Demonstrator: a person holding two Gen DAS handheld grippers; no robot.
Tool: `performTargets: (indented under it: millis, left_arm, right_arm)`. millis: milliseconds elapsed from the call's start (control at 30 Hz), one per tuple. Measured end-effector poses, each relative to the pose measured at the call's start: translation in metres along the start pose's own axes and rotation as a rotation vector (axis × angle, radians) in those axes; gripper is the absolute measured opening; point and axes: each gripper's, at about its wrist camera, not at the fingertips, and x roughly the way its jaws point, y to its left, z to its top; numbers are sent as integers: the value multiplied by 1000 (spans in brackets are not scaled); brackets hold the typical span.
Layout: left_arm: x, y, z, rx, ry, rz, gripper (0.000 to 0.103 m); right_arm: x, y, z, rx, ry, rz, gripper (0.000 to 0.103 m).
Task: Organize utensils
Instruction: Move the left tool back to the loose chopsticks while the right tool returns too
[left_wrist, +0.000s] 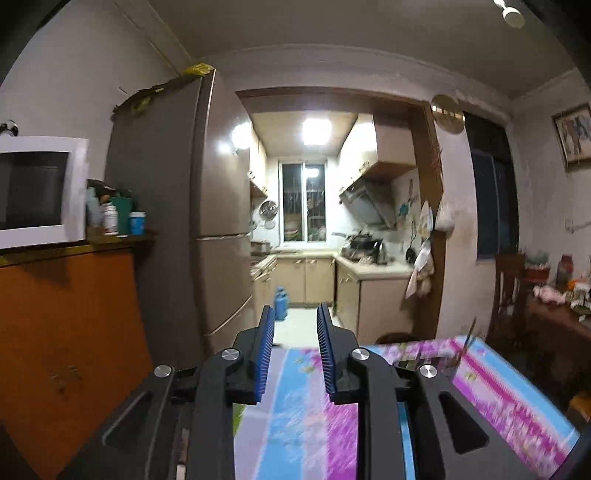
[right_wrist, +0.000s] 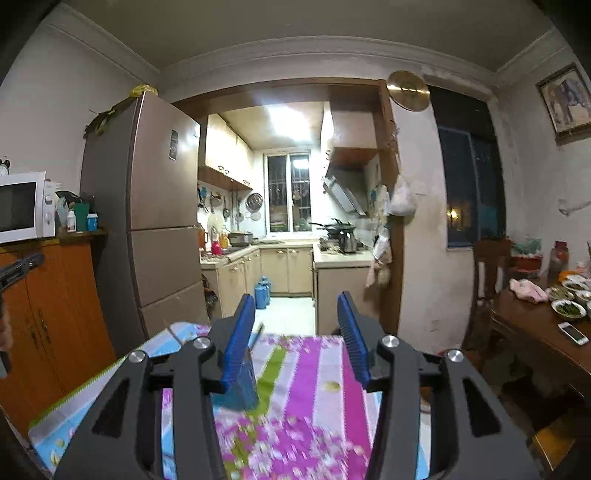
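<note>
My left gripper is open and empty, raised above a table with a pink, blue and white flowered cloth. My right gripper is open and empty over the same cloth. A blue box-like holder with a thin dark stick rising from it stands on the cloth behind the right gripper's left finger. In the left wrist view a blurred holder with thin sticks stands at the table's far right. Both views are motion-blurred low down.
A tall brown fridge and an orange cabinet with a white microwave stand at left. A kitchen doorway lies ahead. A wooden table with dishes and a phone stands at right.
</note>
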Motion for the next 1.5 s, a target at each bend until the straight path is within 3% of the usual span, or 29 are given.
performTargets:
  millis: [67, 233, 467, 767, 833, 900, 967, 1167, 1333, 1500]
  left_arm:
    - [-16, 5, -14, 27, 20, 7, 26]
    - [-60, 14, -62, 107, 64, 44, 32]
    - [-98, 4, -136, 197, 186, 9, 33]
    - [-135, -17, -209, 166, 307, -63, 33]
    - [-141, -29, -223, 197, 308, -68, 33]
    - [-145, -39, -235, 221, 319, -81, 33]
    - [-148, -51, -248, 230, 329, -93, 33]
    - [-158, -75, -277, 289, 383, -192, 33]
    - [-154, -70, -286, 216, 428, -198, 33]
    - [-158, -74, -289, 220, 426, -218, 32]
  right_arm:
    - [-22, -7, -14, 11, 16, -17, 46]
    - [-74, -12, -50, 25, 46, -67, 63]
    - [-123, -6, -111, 60, 155, -120, 65]
    - [-142, 10, -195, 98, 333, -153, 65]
    - [-137, 25, -214, 66, 384, -114, 53]
    - [-129, 39, -231, 17, 420, -82, 31]
    - [-120, 52, -245, -13, 438, -47, 22]
    - [-111, 75, -268, -84, 433, -18, 18]
    - [-104, 82, -273, -134, 432, -14, 18]
    - [-100, 89, -275, -171, 415, -29, 18]
